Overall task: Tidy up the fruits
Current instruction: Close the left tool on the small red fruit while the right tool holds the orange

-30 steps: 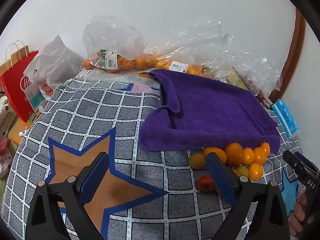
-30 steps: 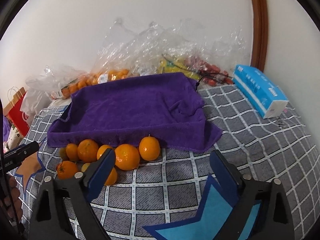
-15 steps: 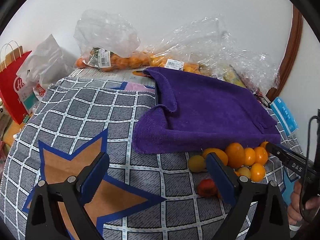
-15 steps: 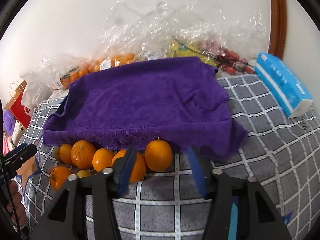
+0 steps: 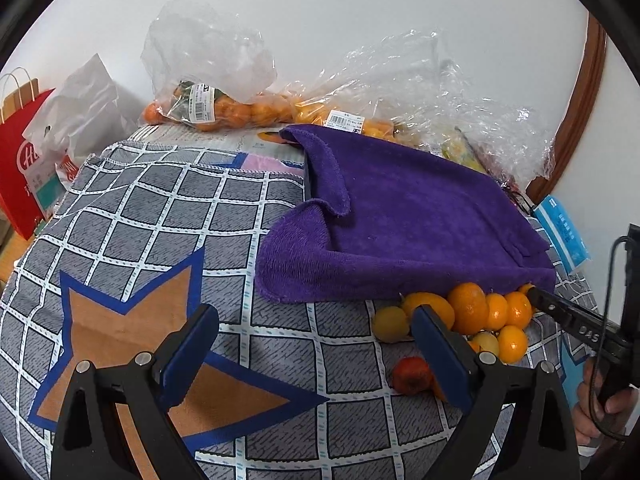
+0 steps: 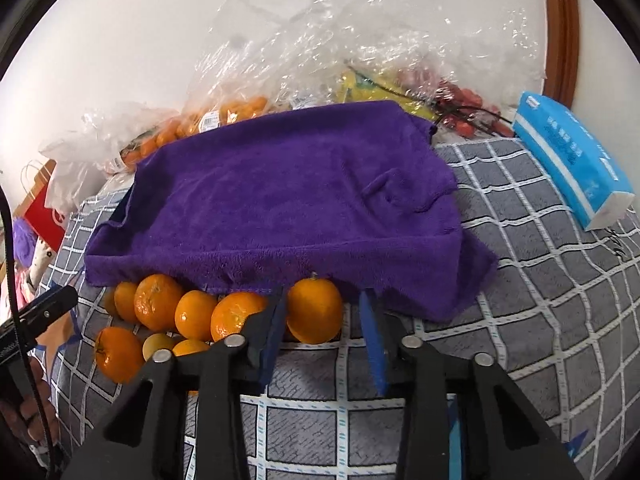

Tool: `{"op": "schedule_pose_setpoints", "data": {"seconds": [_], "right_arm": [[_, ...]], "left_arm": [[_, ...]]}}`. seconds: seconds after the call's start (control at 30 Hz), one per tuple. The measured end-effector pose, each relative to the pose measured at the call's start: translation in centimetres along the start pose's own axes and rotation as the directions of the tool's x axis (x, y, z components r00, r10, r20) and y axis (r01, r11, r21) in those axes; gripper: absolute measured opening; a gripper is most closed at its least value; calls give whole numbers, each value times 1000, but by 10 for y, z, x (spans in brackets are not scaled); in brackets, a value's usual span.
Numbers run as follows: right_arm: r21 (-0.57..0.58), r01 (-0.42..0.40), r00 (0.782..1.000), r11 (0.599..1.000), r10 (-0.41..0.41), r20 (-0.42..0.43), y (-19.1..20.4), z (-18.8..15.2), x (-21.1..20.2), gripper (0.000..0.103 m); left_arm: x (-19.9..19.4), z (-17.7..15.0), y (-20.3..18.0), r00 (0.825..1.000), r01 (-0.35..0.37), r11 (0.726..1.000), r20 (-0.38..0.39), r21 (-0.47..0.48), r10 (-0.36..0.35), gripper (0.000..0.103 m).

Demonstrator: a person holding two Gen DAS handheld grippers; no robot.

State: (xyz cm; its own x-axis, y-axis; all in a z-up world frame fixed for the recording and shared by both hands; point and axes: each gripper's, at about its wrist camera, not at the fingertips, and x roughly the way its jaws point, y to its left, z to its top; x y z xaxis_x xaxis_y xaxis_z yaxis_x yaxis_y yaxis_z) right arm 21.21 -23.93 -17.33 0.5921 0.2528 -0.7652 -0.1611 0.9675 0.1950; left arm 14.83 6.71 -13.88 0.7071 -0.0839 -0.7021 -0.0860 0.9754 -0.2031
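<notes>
Right claw closed in around the end orange at the towel's edge.

The orange [image 6: 315,309] lay at the right end of the fruit row [image 6: 176,316], tucked against the purple towel's [image 6: 288,200] near hem on the checked cloth [image 6: 540,280]; the right gripper [image 6: 322,334] had just been narrowing, left pad touching the fruit, right pad apparently still shy of it. At nine o'clock, the left gripper [image 5: 316,356] hung wide over the star print [image 5: 132,340], nothing between its pads. At two o'clock sat a blue tissue pack [image 6: 572,164]; at twelve, bagged fruit [image 6: 224,116].
</notes>
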Motion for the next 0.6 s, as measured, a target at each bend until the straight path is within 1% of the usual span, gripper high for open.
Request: {"op": "schedule_pose_setpoints", "data": {"seconds": [0.07, 0.1, 0.13, 0.17, 0.23, 0.33, 0.43, 0.5, 0.53, 0.57, 0.6], "right_arm": [[-1, 6, 1000, 1000, -6, -9, 0, 1, 5, 39], [-5, 11, 1000, 1000, -11, -25, 1, 0, 9, 33], [-8, 18, 999, 1000, -18, -38, 1, 0, 12, 32], [-5, 20, 1000, 1000, -20, -22, 0, -1, 10, 32], [-14, 26, 1000, 1000, -26, -17, -1, -4, 7, 32], [-20, 59, 998, 998, -59, 3, -4, -8, 0, 32], [-31, 70, 998, 997, -69, 14, -8, -16, -6, 32], [-40, 68, 998, 997, -67, 17, -8, -19, -7, 32], [-45, 69, 997, 997, -68, 23, -8, -20, -9, 32], [-49, 69, 997, 996, -68, 27, -8, -20, -9, 32], [-58, 67, 997, 996, -66, 31, -7, -21, -10, 32]], "left_arm": [[-2, -1, 0, 1000, 5, 1000, -1, 7, -5, 97], [-3, -1, -1, 1000, 2, 1000, -2, 14, -2, 97], [-4, -2, -2, 1000, -1, 1000, -2, 21, 1, 97], [-5, -2, -3, 1000, -2, 1000, -2, 27, 2, 97], [-7, -4, -5, 1000, 1, 999, -4, 38, -1, 97], [-6, -7, -10, 1000, 14, 998, -13, 64, -13, 96], [-5, -11, -21, 999, 28, 994, -32, 109, -24, 94], [-3, -15, -26, 999, 21, 990, -40, 138, -15, 89], [-2, -16, -28, 999, 21, 988, -50, 151, -14, 83], [-1, -18, -29, 998, 32, 987, -62, 156, -23, 80], [0, -19, -30, 996, 54, 987, -81, 153, -42, 80]]}}
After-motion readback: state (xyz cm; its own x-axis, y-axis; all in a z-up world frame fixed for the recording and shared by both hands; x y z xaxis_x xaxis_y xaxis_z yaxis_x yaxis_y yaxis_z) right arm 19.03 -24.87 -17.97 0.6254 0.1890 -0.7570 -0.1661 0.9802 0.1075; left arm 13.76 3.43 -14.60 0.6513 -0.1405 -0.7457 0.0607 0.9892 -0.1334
